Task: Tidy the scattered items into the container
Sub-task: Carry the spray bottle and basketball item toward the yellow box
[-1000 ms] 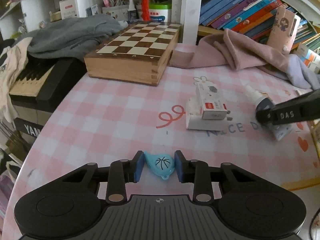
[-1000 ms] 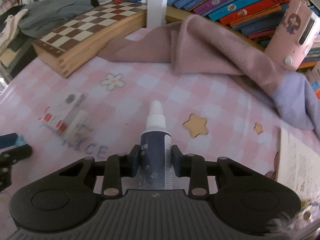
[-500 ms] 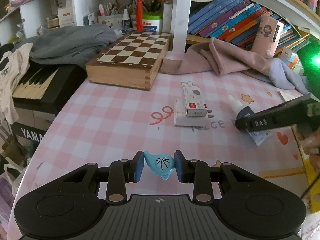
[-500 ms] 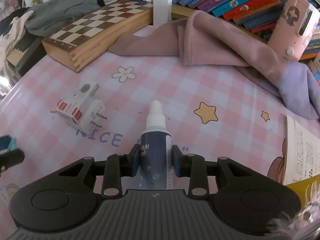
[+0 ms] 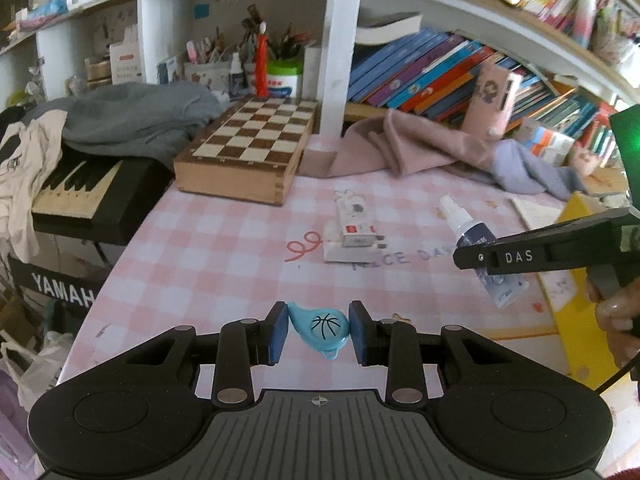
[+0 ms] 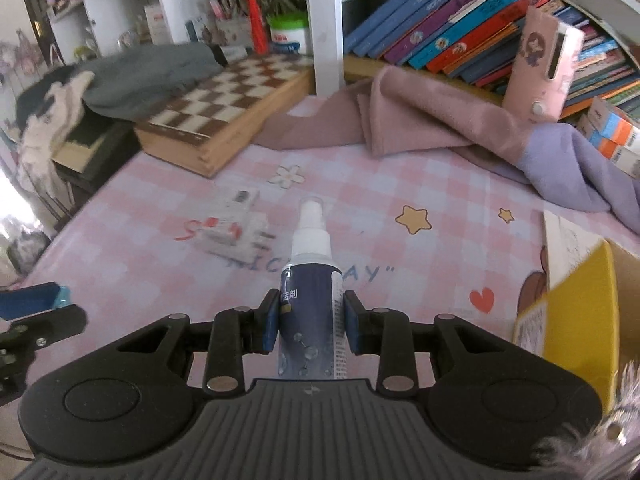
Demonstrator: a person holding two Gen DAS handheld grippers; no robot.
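My left gripper (image 5: 318,330) is shut on a small blue teardrop-shaped tag with a basketball print (image 5: 320,328), held above the pink checked table. My right gripper (image 6: 310,326) is shut on a dark blue spray bottle with a white nozzle (image 6: 312,300), also lifted off the table. In the left wrist view the right gripper (image 5: 476,258) with the spray bottle (image 5: 468,232) shows at the right. A white plug adapter with a small carton on it (image 5: 352,236) lies mid-table; it also shows as the plug adapter (image 6: 236,228). A yellow box (image 6: 580,320) stands at the right edge.
A wooden chessboard box (image 5: 248,152) sits at the back left, beside a keyboard (image 5: 80,196) draped with grey clothes. A pink and lilac cloth (image 6: 440,128) lies before the bookshelf. A pink case (image 6: 544,68) leans on the books. An open booklet (image 6: 568,240) lies by the yellow box.
Both grippers have risen and pulled back from the table with their items still held. The yellow box has come into sight at the right of both views.
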